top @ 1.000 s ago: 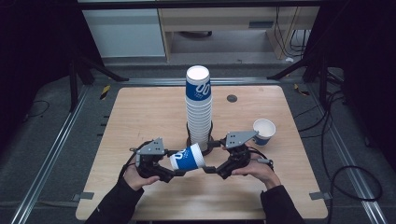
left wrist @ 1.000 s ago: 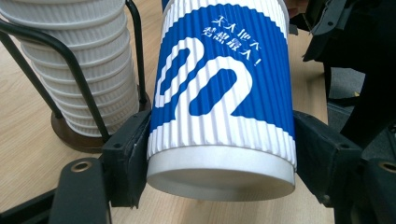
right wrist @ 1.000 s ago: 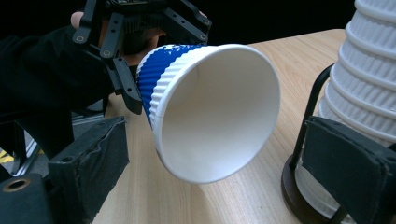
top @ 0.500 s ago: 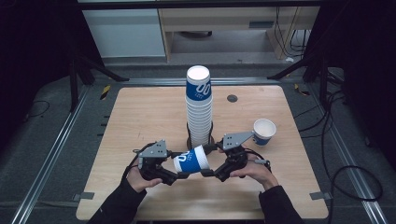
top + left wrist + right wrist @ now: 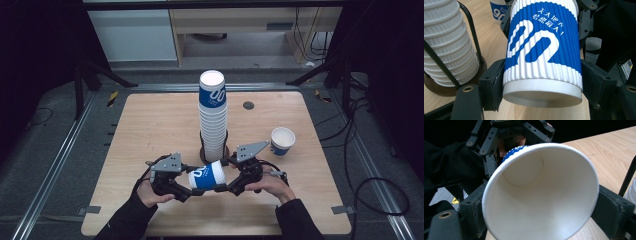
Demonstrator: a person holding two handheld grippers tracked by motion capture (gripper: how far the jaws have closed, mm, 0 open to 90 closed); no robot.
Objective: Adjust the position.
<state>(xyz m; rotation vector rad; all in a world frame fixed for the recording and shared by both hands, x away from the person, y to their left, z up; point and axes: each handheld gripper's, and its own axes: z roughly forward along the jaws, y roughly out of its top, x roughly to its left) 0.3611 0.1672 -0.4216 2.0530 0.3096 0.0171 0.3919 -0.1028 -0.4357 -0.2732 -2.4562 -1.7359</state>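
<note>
Cup (image 5: 206,176), wooden table (image 5: 150,130), dark floor (image 5: 50,125)

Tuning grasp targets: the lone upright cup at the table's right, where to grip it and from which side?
Grip the lone cup across its ribbed wall, mid-height, jaws level, coming in from the near right. It stands upright with its mouth open upward, and that side looks free; the cup stack and its holder stand to its left.

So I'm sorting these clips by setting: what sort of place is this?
Probably a lab or recording workspace, not a café. A bare wooden table stands on a framed floor with loose cables, and a stack of paper cups sits in a stand while two hand-held grippers hold one blue-and-white cup.
</note>
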